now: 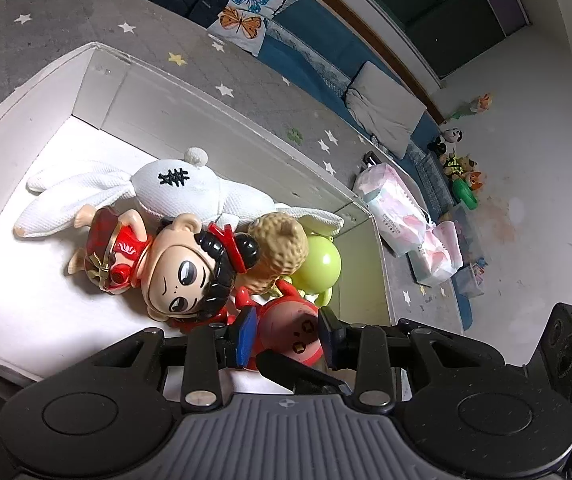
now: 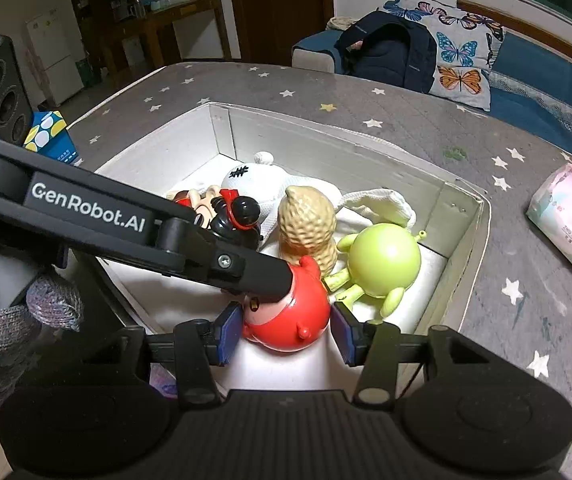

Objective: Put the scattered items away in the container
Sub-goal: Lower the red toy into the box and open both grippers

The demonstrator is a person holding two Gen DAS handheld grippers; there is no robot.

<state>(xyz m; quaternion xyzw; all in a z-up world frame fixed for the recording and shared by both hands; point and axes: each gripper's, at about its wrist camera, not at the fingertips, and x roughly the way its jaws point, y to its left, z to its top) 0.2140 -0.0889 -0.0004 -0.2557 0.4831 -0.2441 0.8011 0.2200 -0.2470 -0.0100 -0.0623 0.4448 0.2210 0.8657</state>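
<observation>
A white box (image 1: pixel 222 120) (image 2: pixel 466 240) on a grey star-patterned table holds a white plush (image 1: pixel 174 192) (image 2: pixel 246 178), a red-dressed doll (image 1: pixel 182 268) (image 2: pixel 230 212), a peanut toy (image 1: pixel 278 248) (image 2: pixel 306 224), a green figure (image 1: pixel 318 264) (image 2: pixel 382 264) and a red pig toy (image 1: pixel 290 336) (image 2: pixel 286 320). My left gripper (image 1: pixel 288 334) has its blue pads against the pig's head. My right gripper (image 2: pixel 284 332) straddles the pig's red body, pads close beside it. In the right wrist view the left gripper's arm (image 2: pixel 134 232) crosses above the box.
Tissue packs (image 1: pixel 398 208) (image 2: pixel 566 224) lie on the table right of the box. A blue patterned carton (image 2: pixel 48 136) stands at the table's left edge. A sofa with a butterfly cushion (image 2: pixel 462 60) and a dark backpack (image 2: pixel 390 52) lies behind. Small toys (image 1: pixel 462 172) sit on the floor.
</observation>
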